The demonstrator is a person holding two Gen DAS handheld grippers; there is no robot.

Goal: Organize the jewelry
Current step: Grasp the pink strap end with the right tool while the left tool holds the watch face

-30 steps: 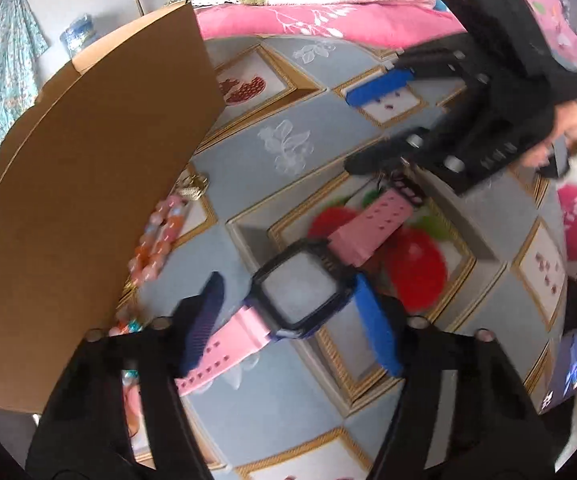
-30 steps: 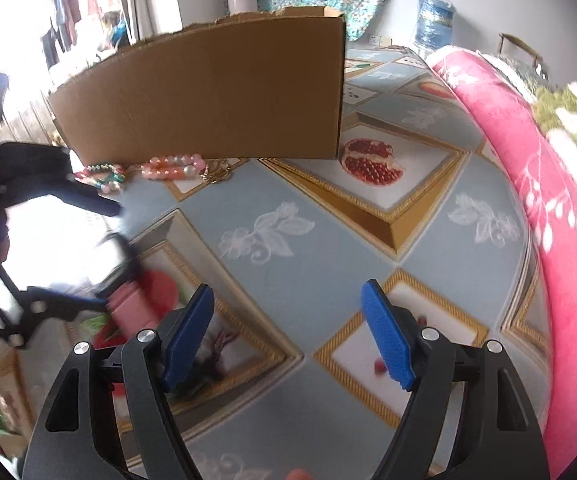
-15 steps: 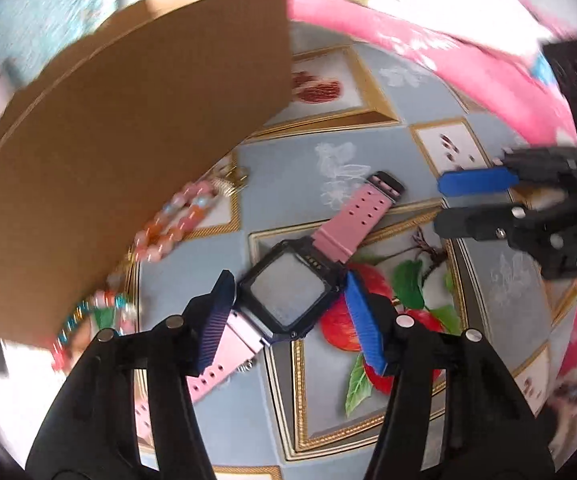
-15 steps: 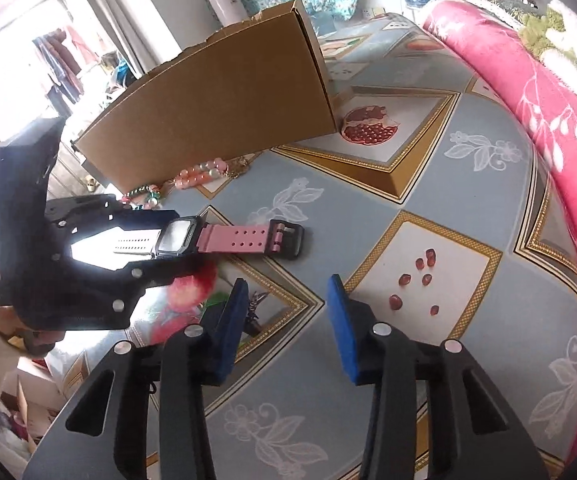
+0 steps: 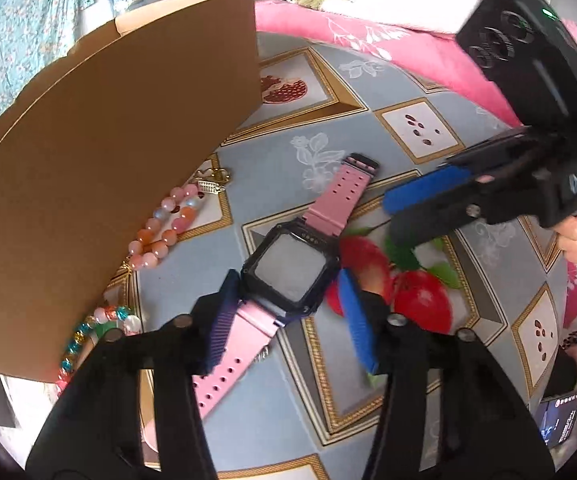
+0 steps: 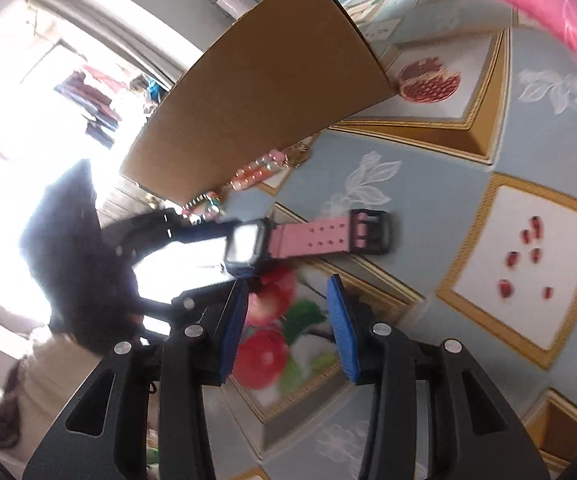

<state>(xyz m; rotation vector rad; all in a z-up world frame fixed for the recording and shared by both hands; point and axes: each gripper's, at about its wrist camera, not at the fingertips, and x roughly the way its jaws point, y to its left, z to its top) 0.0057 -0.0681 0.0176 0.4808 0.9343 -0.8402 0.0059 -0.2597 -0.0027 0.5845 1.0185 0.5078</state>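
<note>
A watch (image 5: 290, 268) with a black square case and pink strap is held at its case between the blue pads of my left gripper (image 5: 288, 316), a little above the patterned floor cloth. It also shows in the right wrist view (image 6: 248, 246). My right gripper (image 6: 288, 328) is partly open and empty, its fingers close beside the watch's far strap (image 5: 338, 192). A pink bead bracelet (image 5: 166, 226) and a multicoloured bead bracelet (image 5: 96, 332) lie against the cardboard box (image 5: 108, 152).
The cardboard box (image 6: 256, 92) stands at the left on the blue and gold patterned cloth (image 5: 328, 152). A pink bed cover (image 5: 388, 48) runs along the far side. A phone (image 5: 560, 416) lies at the lower right.
My right gripper has swung in from the right toward the watch's far strap and narrowed slightly. My left gripper still holds the watch case; the view has tilted.
</note>
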